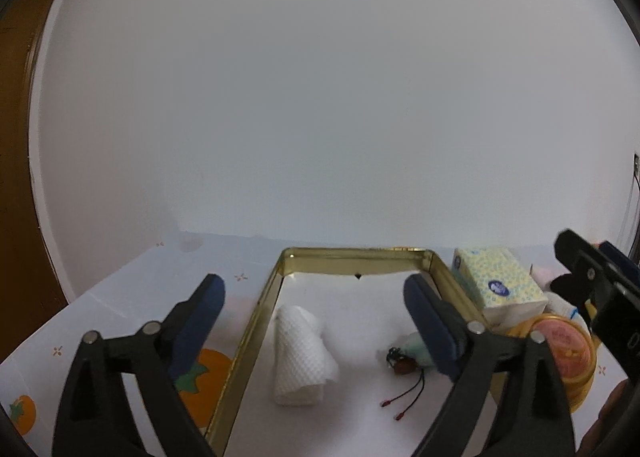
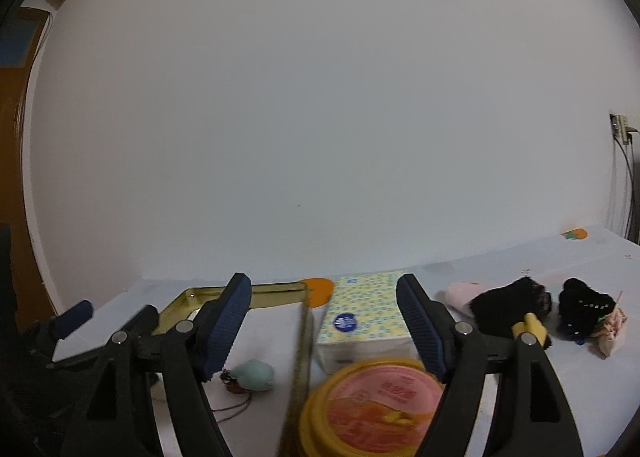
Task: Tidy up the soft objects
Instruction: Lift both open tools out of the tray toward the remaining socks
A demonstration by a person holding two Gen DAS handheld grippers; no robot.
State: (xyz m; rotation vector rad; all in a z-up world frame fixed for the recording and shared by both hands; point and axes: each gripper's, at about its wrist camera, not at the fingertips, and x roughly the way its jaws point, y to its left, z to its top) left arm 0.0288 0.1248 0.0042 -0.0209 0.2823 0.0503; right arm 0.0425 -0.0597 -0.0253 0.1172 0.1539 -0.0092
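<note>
My left gripper (image 1: 314,283) is open and empty above a gold-rimmed tray (image 1: 352,255). A rolled white towel (image 1: 300,353) lies in the tray. Beside it lie a small pale-green soft piece (image 1: 416,349) and a dark charm with red-tipped cords (image 1: 400,367). My right gripper (image 2: 323,281) is open too, with nothing touching its pads. It hovers over a round yellow tin with a pink lid (image 2: 380,405) and faces a patterned tissue pack (image 2: 364,317). Two black cloth bundles (image 2: 512,309) (image 2: 584,309) and a pink cloth (image 2: 456,295) lie to its right.
The table has a pale cloth printed with orange fruit (image 1: 208,373) and ends at a white wall. A small pinkish fabric piece (image 2: 612,333) lies past the black bundles. The tissue pack (image 1: 496,285) and tin (image 1: 568,345) stand just outside the tray's right rim.
</note>
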